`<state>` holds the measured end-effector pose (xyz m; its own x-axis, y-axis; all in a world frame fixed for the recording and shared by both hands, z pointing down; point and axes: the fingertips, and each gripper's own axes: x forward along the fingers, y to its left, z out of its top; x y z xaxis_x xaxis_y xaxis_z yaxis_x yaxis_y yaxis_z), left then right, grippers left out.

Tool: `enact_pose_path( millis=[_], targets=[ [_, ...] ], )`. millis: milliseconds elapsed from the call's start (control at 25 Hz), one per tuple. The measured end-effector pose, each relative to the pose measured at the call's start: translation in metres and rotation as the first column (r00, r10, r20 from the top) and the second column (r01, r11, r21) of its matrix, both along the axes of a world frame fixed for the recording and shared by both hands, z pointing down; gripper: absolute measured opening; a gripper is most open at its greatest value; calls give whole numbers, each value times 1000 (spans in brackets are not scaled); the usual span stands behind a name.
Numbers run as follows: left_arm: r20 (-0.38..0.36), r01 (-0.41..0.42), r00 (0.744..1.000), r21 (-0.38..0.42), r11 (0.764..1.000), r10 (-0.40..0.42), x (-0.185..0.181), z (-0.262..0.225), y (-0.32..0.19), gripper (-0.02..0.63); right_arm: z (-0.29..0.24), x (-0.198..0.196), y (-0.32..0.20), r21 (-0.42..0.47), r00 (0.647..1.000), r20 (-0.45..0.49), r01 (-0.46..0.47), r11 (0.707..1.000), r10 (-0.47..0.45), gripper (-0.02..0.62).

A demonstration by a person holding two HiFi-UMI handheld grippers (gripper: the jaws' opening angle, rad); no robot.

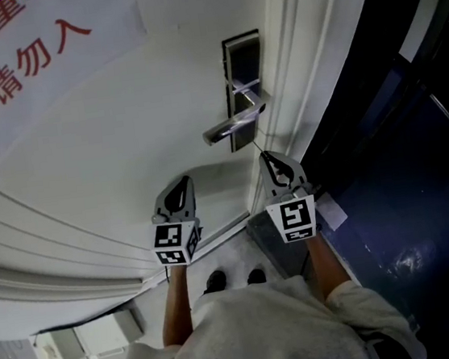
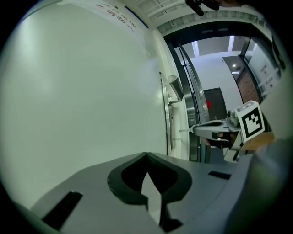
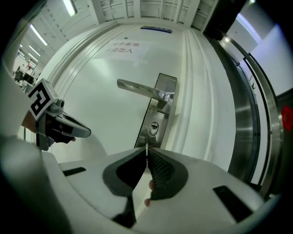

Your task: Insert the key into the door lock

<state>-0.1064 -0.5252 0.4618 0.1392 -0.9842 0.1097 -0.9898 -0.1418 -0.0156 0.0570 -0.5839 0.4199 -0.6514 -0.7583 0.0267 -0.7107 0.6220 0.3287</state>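
A white door carries a steel lock plate with a lever handle. In the right gripper view the keyhole sits below the lever handle, just ahead of the jaw tips. My right gripper is shut on a thin key, whose blade sticks out edge-on toward the keyhole without touching it. From the head view, the right gripper hangs just below the plate. My left gripper is shut with nothing in it, beside the door panel left of the handle. Its own view shows the closed tips and the right gripper.
A paper sign with red characters is stuck on the door at upper left. The moulded door frame runs right of the lock, with dark glazing beyond. A metal jamb lines the right side. The person's shoes show below.
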Motion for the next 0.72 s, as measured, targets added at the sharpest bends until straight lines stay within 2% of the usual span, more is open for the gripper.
enact_pose_path(
  millis=[400,520,720],
  targets=[
    [-2,-35,999,6,999,35,9,-3,-8,17,-41,-2,-9,173,993,-115,38,984,-18,31],
    [-3,-37,999,2,999,37,9,-1,-9,17,-45,-6,-10,233,982,-186,56,971,-12,31],
    [-6,-38,999,-3,999,38,9,1,-9,17,-48,-11,-8,340,943,-332,102,935,18,31]
  ],
)
